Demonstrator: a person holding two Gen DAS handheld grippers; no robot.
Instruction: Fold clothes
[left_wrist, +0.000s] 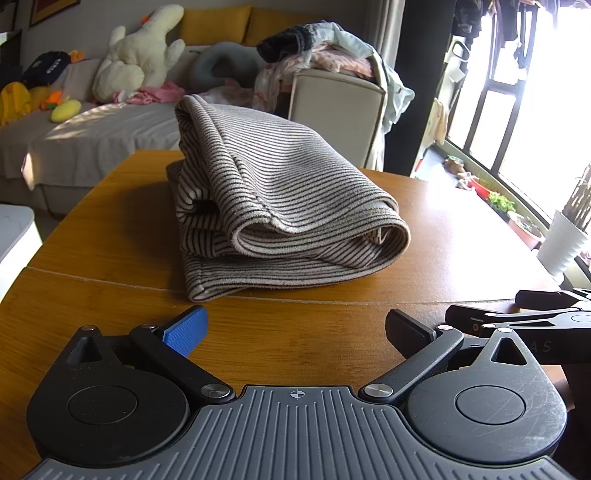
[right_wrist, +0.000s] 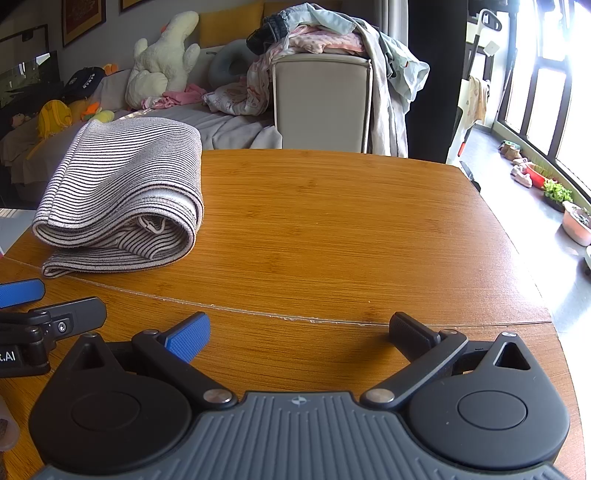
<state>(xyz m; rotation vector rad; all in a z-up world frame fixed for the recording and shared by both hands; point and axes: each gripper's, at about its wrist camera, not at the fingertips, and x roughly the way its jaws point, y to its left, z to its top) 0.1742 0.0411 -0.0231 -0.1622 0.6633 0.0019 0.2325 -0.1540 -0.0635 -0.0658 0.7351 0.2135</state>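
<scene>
Left wrist: folded striped garment (left_wrist: 280, 195) on table (left_wrist: 443, 229), fingers (left_wrist: 188, 330) spread.

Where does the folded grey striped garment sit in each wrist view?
Left wrist: folded grey striped garment is centre frame, straight ahead on the wooden table.
Right wrist: the garment lies at the left, beyond the table seam.
Shared landmark: the clothes-draped beige chair behind the table.
</scene>
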